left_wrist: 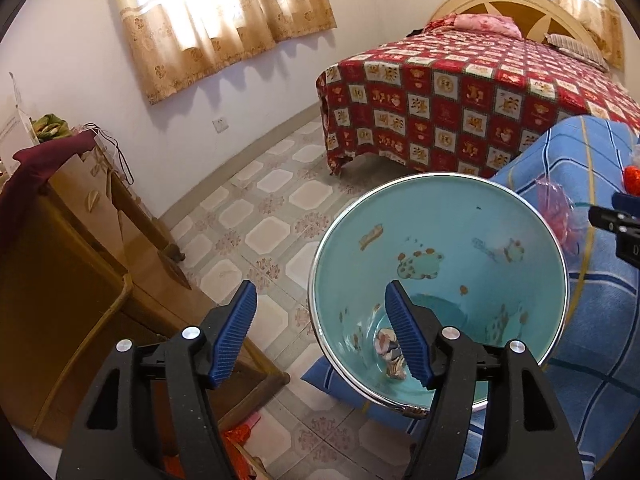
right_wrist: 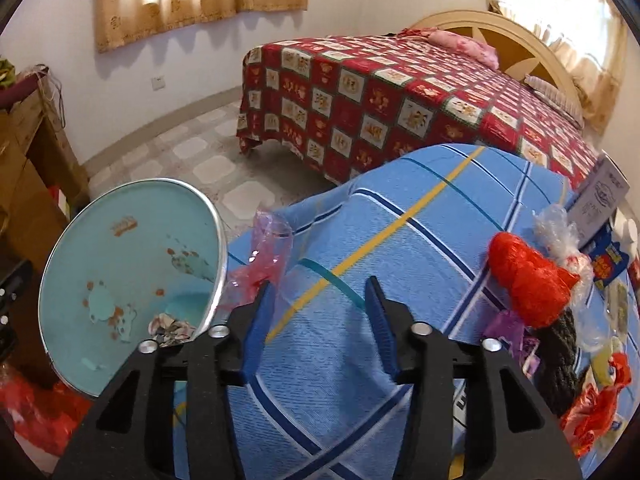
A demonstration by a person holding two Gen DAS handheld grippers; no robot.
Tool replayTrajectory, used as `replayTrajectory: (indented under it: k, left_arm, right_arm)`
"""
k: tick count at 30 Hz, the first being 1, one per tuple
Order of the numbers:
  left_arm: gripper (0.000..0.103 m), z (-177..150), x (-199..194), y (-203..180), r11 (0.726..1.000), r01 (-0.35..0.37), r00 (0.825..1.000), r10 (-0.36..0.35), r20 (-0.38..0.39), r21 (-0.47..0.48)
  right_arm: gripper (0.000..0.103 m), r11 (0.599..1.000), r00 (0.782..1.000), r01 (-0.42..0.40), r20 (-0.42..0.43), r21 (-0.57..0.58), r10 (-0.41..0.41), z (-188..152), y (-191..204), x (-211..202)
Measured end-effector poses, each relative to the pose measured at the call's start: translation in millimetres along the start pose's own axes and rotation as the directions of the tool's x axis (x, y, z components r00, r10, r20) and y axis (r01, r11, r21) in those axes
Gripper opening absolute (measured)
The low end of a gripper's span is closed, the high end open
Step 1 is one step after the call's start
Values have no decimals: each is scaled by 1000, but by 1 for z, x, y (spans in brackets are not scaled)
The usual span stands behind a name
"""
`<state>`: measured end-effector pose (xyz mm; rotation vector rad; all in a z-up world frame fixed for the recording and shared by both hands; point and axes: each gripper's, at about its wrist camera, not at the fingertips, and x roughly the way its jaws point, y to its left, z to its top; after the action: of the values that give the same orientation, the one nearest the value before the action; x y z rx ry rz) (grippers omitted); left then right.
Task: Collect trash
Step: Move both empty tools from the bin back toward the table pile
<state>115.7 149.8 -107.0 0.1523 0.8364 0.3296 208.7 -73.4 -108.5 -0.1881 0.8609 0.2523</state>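
A teal trash bin with a metal rim stands on the floor against a bed with a blue plaid cover. Crumpled paper lies at its bottom. My left gripper is open and empty, with its right finger over the bin's mouth. My right gripper is open and empty above the blue cover. A pink plastic wrapper lies on the cover by the bin's rim, just past my right gripper's left finger. A red plastic bag and clear wrappers lie further right.
A wooden cabinet stands to the left of the bin. A bed with a red patterned cover stands behind. The floor is tiled. More red wrappers and printed packets lie at the blue cover's right edge.
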Motion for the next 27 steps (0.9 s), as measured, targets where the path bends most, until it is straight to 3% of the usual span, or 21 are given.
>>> replayTrajectory:
  k: [5, 6, 8, 13, 19, 27]
  left_arm:
    - [66, 1, 1, -1, 1000, 9, 1000, -9, -11, -2]
    - [66, 2, 1, 1, 1000, 8, 1000, -8, -11, -6]
    - [66, 3, 1, 7, 1000, 7, 1000, -8, -14, -19]
    - [66, 8, -2, 23, 997, 18, 1000, -18, -3, -69]
    - [66, 14, -8, 36, 995, 8, 1000, -6, 17, -103]
    - [67, 22, -26, 52, 990, -17, 997, 27, 75, -137]
  right_arm:
    - [42, 994, 995, -101, -20, 29, 101, 26, 12, 16]
    - [0, 995, 993, -96, -70, 23, 98, 29, 18, 26]
    - [0, 997, 993, -74, -88, -5, 73, 30, 26, 33]
    - [0, 996, 995, -91, -31, 20, 91, 29, 21, 14]
    - [0, 997, 994, -74, 83, -14, 75, 43, 20, -43]
    - [0, 985, 972, -126, 182, -114, 145, 51, 67, -89]
